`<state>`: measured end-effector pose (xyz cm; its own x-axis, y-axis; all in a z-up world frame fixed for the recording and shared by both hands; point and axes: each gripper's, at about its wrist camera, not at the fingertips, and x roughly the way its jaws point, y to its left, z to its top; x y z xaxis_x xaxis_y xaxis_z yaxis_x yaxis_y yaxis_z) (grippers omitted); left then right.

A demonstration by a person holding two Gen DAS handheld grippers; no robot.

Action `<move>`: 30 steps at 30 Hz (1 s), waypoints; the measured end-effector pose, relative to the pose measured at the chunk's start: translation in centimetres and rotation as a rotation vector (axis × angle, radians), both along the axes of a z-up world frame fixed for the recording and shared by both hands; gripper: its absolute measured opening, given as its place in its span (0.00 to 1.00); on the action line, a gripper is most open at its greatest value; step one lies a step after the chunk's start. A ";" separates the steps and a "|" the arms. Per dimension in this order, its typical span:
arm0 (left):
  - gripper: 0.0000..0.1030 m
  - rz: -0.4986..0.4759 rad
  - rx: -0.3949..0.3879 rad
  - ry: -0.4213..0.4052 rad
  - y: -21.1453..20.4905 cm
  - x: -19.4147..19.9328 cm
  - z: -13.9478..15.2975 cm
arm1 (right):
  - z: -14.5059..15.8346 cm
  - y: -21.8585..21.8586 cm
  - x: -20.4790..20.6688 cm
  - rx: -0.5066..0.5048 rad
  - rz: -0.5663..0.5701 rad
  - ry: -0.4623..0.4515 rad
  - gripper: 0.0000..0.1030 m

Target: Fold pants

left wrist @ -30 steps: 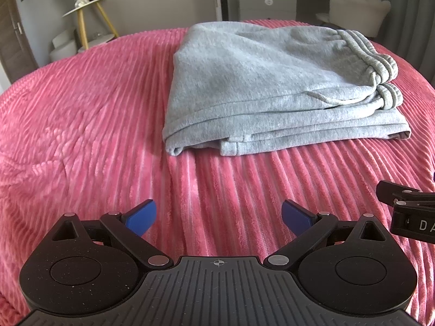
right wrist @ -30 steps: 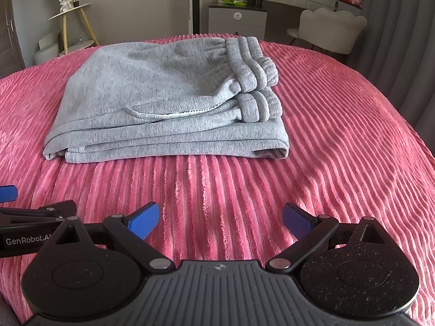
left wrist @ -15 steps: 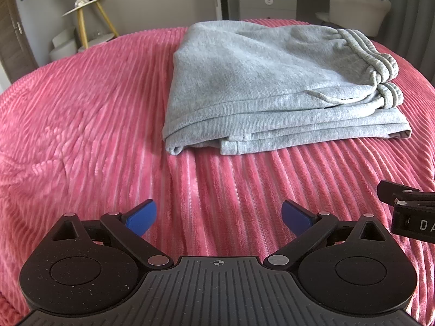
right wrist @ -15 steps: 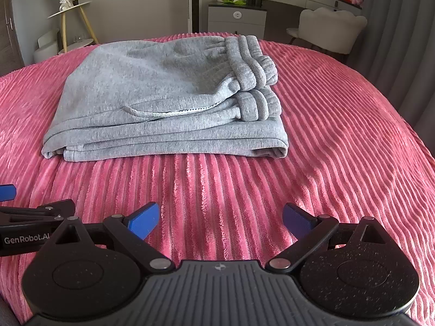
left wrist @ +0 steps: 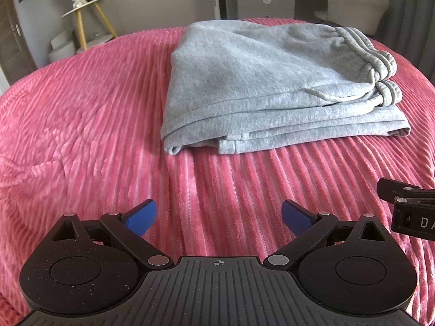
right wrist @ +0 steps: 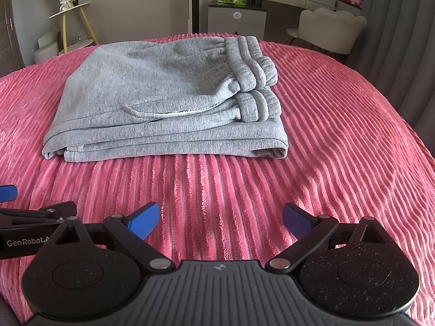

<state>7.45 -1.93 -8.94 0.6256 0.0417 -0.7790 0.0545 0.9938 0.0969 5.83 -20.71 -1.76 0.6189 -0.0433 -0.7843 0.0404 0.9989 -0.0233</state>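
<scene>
The grey sweatpants lie folded in a flat stack on the pink ribbed bedspread, waistband and cuffs bunched at the right end. They also show in the right wrist view. My left gripper is open and empty, held over the bedspread well short of the pants' near edge. My right gripper is open and empty, also short of the pants. Each gripper's side shows in the other's view, the right one and the left one.
Beyond the bed stand a small round side table with yellow legs, a grey cabinet, a dresser and a white chair. A grey curtain hangs at the right. The bedspread slopes down at the left edge.
Both grippers have stayed open and nearly still. The right wrist view has shifted very slightly. The pants have not moved.
</scene>
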 end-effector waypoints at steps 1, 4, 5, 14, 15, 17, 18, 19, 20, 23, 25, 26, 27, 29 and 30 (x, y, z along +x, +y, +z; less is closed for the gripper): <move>0.98 0.000 -0.001 0.000 0.0 0.0 0.0 | 0.0 0.0 0.0 0.000 0.000 0.000 0.95; 0.98 0.000 0.001 -0.002 0.0 0.0 0.0 | 0.0 0.0 0.0 0.001 -0.001 0.000 0.95; 0.98 0.000 0.002 -0.002 0.0 0.0 0.0 | 0.0 0.0 0.0 0.000 -0.001 -0.001 0.95; 0.98 -0.002 0.001 -0.004 0.1 0.0 0.0 | 0.2 0.0 0.0 0.000 0.003 -0.006 0.95; 0.98 -0.001 0.000 -0.004 0.1 0.0 0.0 | 0.3 0.0 -0.1 -0.001 0.004 -0.007 0.95; 0.98 -0.002 0.001 -0.004 0.1 0.0 0.0 | 0.2 0.0 -0.1 0.000 0.004 -0.007 0.95; 0.98 -0.002 0.001 -0.005 0.1 0.0 0.0 | 0.2 0.0 -0.1 0.000 0.004 -0.007 0.95; 0.98 -0.002 0.001 -0.006 0.1 0.0 0.0 | 0.2 0.0 -0.1 0.000 0.003 -0.008 0.95; 0.98 -0.003 0.000 -0.008 0.1 0.0 0.0 | 0.2 0.1 -0.1 -0.002 0.003 -0.008 0.95; 0.98 -0.005 -0.001 -0.013 0.0 0.0 0.1 | 0.3 0.1 -0.1 -0.006 0.004 -0.009 0.95; 0.98 -0.007 -0.003 -0.013 0.1 0.0 0.1 | 0.3 0.1 -0.2 -0.008 0.002 -0.009 0.95; 0.98 -0.007 -0.006 -0.013 0.1 0.0 0.1 | 0.3 0.1 -0.2 -0.010 0.002 -0.010 0.95; 0.98 -0.006 -0.010 -0.013 0.1 0.0 0.1 | 0.3 0.1 -0.3 -0.012 0.002 -0.011 0.95; 0.98 -0.004 -0.014 -0.013 0.2 0.0 0.2 | 0.3 0.2 -0.3 -0.017 0.003 -0.013 0.95; 0.98 -0.003 -0.017 -0.014 0.2 0.0 0.2 | 0.3 0.2 -0.3 -0.019 0.004 -0.014 0.95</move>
<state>7.48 -1.74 -8.73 0.6368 0.0266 -0.7706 0.0565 0.9951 0.0811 5.50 -20.55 -1.47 0.6300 -0.0556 -0.7746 0.0371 0.9984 -0.0415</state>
